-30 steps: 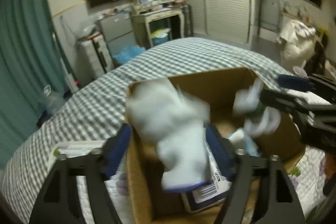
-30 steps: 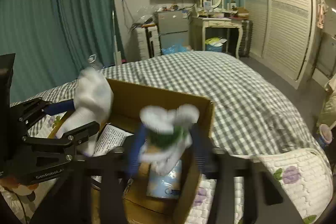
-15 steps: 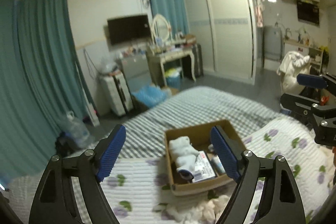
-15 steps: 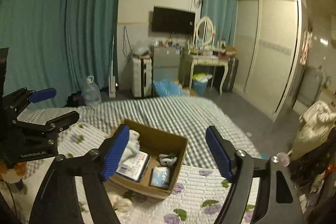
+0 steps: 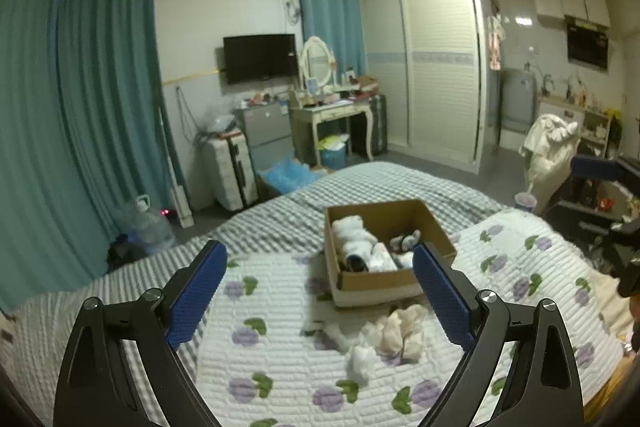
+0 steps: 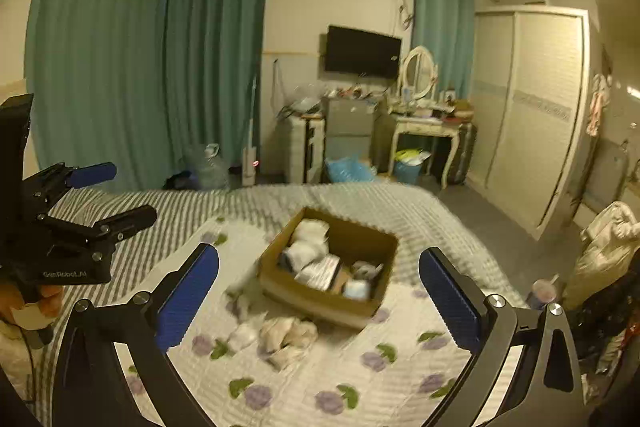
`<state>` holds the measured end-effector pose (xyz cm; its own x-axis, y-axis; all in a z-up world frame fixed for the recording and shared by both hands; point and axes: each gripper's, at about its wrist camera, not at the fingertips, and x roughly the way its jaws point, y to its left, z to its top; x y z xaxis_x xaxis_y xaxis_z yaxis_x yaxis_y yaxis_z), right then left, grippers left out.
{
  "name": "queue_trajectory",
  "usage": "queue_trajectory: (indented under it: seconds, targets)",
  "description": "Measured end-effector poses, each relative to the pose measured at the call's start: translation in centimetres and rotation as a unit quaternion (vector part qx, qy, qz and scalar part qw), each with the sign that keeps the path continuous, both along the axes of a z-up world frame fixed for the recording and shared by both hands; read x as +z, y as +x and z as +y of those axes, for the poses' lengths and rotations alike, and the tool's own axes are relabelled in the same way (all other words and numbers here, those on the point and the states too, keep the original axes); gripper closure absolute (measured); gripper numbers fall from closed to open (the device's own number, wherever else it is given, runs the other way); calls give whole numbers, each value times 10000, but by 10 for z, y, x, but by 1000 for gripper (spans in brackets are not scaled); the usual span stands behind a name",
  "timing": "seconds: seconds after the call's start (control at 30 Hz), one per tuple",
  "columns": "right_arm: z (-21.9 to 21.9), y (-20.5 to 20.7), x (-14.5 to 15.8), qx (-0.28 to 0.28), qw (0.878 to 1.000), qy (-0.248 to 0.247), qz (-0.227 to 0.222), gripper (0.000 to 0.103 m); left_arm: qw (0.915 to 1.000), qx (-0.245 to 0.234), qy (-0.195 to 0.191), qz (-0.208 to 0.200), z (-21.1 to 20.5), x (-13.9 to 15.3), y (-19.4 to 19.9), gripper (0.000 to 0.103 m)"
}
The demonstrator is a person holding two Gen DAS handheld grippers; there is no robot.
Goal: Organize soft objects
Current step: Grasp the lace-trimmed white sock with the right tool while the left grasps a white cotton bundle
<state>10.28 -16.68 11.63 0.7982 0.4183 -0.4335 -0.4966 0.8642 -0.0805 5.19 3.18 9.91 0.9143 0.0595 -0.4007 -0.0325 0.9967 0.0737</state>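
Two grippers above bed (image 5: 280,367): left gripper (image 5: 320,291) and right gripper (image 6: 320,291), jaws opening, nothing between. Cardboard box (image 5: 400,283) on quilt holds white soft toys (image 5: 352,235). More soft items (image 5: 396,331) loose on quilt just beside box.

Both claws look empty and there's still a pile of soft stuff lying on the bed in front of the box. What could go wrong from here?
The pale soft pile lies close against the cardboard box, so a reaching left gripper, jaws opening and empty, might nudge the box. The pieces look bunched, so the right gripper, also opening and empty, may lift several and drop one. The box already looks crowded, so more could spill over its rim.
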Motion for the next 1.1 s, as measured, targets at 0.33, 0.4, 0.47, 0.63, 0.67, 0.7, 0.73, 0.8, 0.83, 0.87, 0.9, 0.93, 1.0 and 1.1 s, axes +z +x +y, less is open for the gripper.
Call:
queue_trajectory:
  seconds: [0.33,0.4,0.47,0.63,0.67,0.7,0.73,0.8,0.83,0.87,0.9,0.93,1.0,1.1]
  targets:
    - [31,48,-133,258,9962,-375,749,2,9970,202,-372,645,4,-112,25,8]
    - [36,60,-161,323,9942,-542,868,2,9955,229,-402,828,2,-135,39,8]
    - [40,74,-188,399,9911,-698,1064,2,9938,247,-401,1007,-1,-156,52,9]
    - [47,104,-245,545,9806,-912,1645,9,9899,246,-306,1364,-2,-199,71,9]
    - [49,108,-251,582,9791,-964,1695,12,9883,267,-325,1466,0,-207,75,9]
    - [52,111,-258,639,9773,-1028,1738,13,9875,277,-339,1512,2,-211,77,9]
    - [55,116,-266,730,9749,-1102,1792,15,9865,287,-356,1570,4,-216,79,9]
    - [58,121,-276,841,9708,-1215,1892,19,9851,332,-323,1657,5,-225,83,9]
    - [60,122,-280,865,9690,-1275,1932,22,9843,358,-286,1702,5,-229,84,9]
    - [62,123,-284,910,9673,-1328,1959,26,9836,356,-271,1750,5,-233,86,9]
    - [62,123,-287,949,9666,-1333,1973,28,9831,331,-287,1777,4,-236,86,9]
    - [62,124,-290,999,9651,-1315,2032,33,9825,299,-330,1811,3,-238,86,10]
    - [62,126,-293,1077,9626,-1238,2155,41,9819,232,-380,1843,1,-240,87,11]
    - [62,122,-290,1203,9612,-1204,2170,61,9817,89,-359,1866,-6,-242,87,15]
